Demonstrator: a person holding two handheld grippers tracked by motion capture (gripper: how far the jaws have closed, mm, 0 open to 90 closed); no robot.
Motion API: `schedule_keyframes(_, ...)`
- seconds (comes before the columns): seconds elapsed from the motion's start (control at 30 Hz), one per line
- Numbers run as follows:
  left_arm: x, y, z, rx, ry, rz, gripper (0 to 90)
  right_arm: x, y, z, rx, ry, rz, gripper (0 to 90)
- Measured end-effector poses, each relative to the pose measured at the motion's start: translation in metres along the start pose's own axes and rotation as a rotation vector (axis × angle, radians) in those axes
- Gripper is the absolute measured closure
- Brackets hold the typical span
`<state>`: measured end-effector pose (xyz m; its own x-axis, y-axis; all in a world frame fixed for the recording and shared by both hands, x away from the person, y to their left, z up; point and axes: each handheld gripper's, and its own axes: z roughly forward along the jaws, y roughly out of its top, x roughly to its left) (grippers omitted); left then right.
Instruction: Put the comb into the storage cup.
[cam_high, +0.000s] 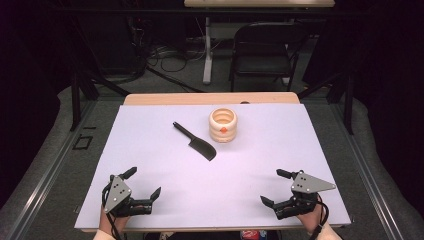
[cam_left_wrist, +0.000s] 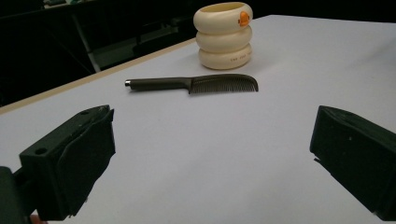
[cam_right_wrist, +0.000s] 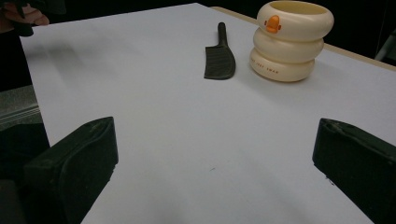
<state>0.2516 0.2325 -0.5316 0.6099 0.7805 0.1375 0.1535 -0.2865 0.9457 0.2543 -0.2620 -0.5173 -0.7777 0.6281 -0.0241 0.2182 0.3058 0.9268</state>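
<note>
High view: left hand-held gripper (cam_high: 144, 184) and right hand-held gripper (cam_high: 270, 187) rest at the near edge of the worktop (cam_high: 150, 200), both spread, nothing between the jaws; the comb (cam_high: 196, 142) lies flat mid-worktop, just beside the cream holder (cam_high: 223, 125), not touching. Left gripper view: the comb is thin against the sheet, so pads may skid off. Right gripper view: the 3-ring holder looks tippable if nudged.
</note>
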Motion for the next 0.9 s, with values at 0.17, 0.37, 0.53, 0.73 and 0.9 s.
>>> schedule_keyframes(0.17, 0.0, 0.003, 0.008, 0.002, -0.003, 0.001, 0.0, 0.0, 0.0, 0.0, 0.004, -0.002, 0.001, 0.0)
schedule_keyframes(0.37, 0.003, 0.007, 0.017, -0.01, -0.002, 0.013, 0.1, 0.0, -0.001, 0.002, 0.01, -0.001, 0.002, 0.0)
schedule_keyframes(0.53, 0.005, 0.011, 0.031, -0.009, -0.002, 0.016, 0.1, 0.0, -0.001, 0.002, 0.017, -0.002, 0.003, 0.0)
schedule_keyframes(0.73, 0.007, 0.015, 0.045, -0.008, -0.001, 0.024, 0.1, 0.0, -0.001, 0.002, 0.018, -0.004, 0.003, 0.0)
schedule_keyframes(0.9, 0.008, 0.017, 0.054, -0.009, 0.002, 0.031, 0.1, -0.001, -0.002, 0.004, 0.025, -0.004, 0.005, 0.0)
